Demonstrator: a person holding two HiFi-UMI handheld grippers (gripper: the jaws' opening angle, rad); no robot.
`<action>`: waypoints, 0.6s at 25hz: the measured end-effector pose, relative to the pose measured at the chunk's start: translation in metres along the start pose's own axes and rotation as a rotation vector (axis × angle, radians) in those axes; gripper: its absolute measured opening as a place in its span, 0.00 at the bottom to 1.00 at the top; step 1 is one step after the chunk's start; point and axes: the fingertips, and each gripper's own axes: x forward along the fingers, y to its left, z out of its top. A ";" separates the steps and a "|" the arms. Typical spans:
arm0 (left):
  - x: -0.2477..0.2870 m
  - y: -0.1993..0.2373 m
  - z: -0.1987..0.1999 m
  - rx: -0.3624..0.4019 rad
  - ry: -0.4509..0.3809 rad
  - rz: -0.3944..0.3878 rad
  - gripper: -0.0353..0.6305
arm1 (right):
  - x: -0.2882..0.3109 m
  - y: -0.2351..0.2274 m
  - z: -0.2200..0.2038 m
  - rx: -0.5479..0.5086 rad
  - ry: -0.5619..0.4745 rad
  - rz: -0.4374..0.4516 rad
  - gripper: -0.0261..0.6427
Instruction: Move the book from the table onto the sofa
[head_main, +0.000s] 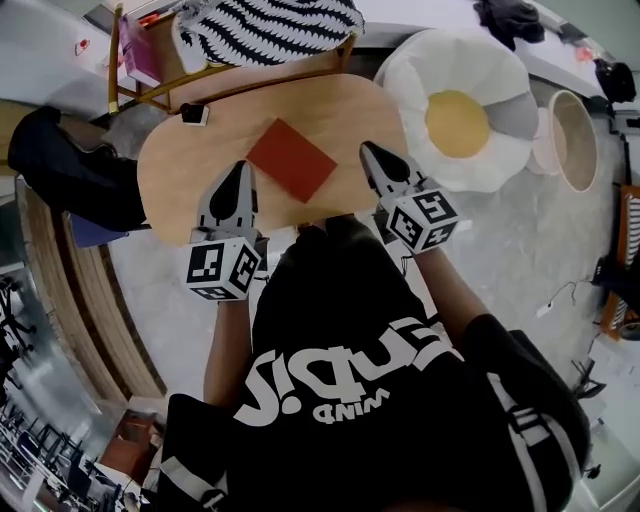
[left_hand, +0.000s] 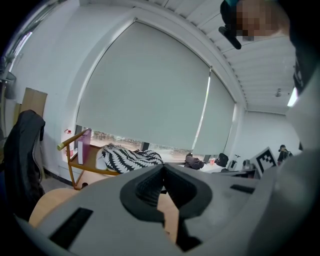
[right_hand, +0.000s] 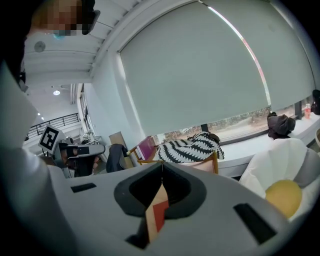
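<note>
Red book flat on table, btwn L gripper & R gripper, both jaws closed, empty

Grey floor, drawn blind, wooden chair

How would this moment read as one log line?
book: flat on table, not held | left gripper: shut, empty | right gripper: shut, empty

The table is smooth pale wood, the red book matt, the striped cushion cloth.
</note>
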 end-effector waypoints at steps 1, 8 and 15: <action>0.005 0.002 -0.002 -0.003 0.005 0.004 0.06 | 0.007 -0.003 -0.001 0.001 0.005 0.004 0.04; 0.041 0.031 -0.020 -0.019 0.019 0.030 0.06 | 0.061 -0.013 -0.010 -0.032 0.026 0.061 0.04; 0.077 0.046 -0.062 -0.056 0.053 0.057 0.07 | 0.087 -0.041 -0.038 -0.037 0.082 0.081 0.04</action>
